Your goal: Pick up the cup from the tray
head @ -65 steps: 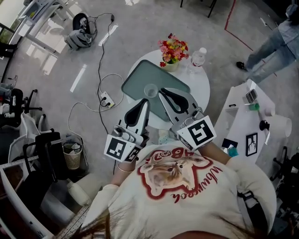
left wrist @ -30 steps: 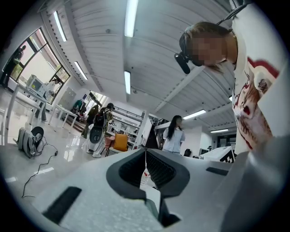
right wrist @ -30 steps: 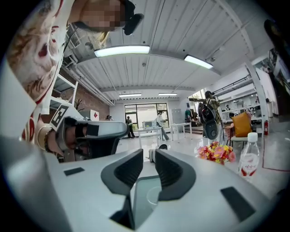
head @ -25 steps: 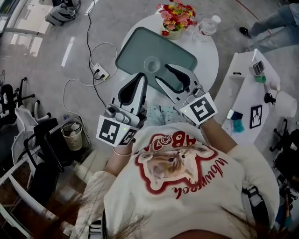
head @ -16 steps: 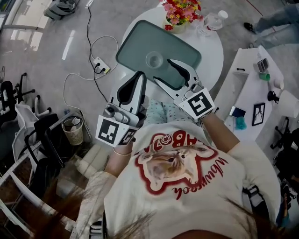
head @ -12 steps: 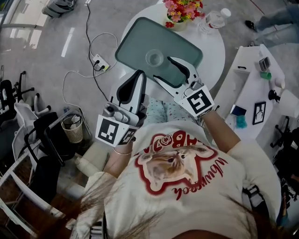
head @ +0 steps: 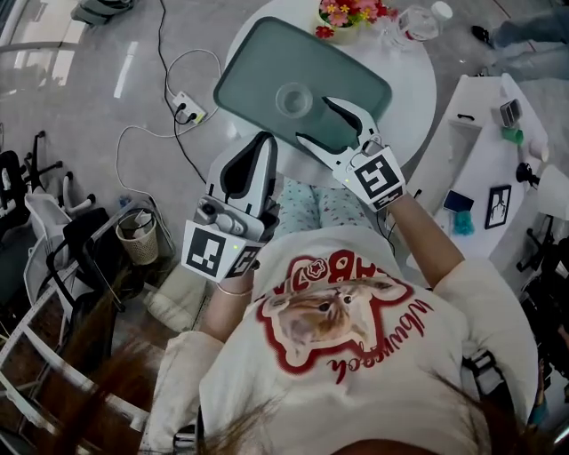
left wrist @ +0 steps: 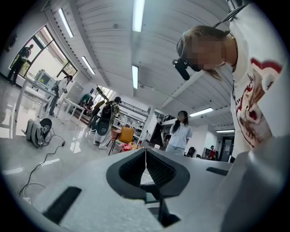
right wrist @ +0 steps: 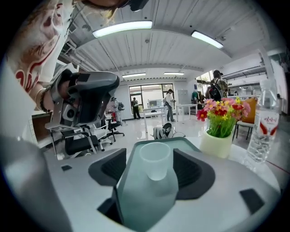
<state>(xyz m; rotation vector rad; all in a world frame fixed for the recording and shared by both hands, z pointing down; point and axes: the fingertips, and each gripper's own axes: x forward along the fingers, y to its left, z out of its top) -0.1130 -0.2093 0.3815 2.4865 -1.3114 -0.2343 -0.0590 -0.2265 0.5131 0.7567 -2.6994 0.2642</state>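
A clear plastic cup (head: 293,98) stands upright near the middle of a grey-green tray (head: 258,62) on a round white table (head: 411,93). My right gripper (head: 313,120) hovers over the tray's near edge. Its jaws have just been opening and stand wide, with nothing between the pads. In the right gripper view the cup (right wrist: 155,159) stands on the tray (right wrist: 142,201) straight ahead of my right gripper (right wrist: 151,168), apart from both pads. My left gripper (head: 265,138) hangs off the table's near side, shut and empty; in its own view my left gripper (left wrist: 146,156) shows its pads pressed together.
A pot of flowers (head: 351,13) and a water bottle (head: 418,22) stand behind the tray; both flowers (right wrist: 222,115) and bottle (right wrist: 263,131) lie to the cup's right. A white side table (head: 480,151) with small items is at the right. Cables and a power strip (head: 185,108) lie on the floor.
My right gripper has dropped towards the tray's near edge, close behind the cup, and its jaws have spread wider. The left gripper has hardly shifted.
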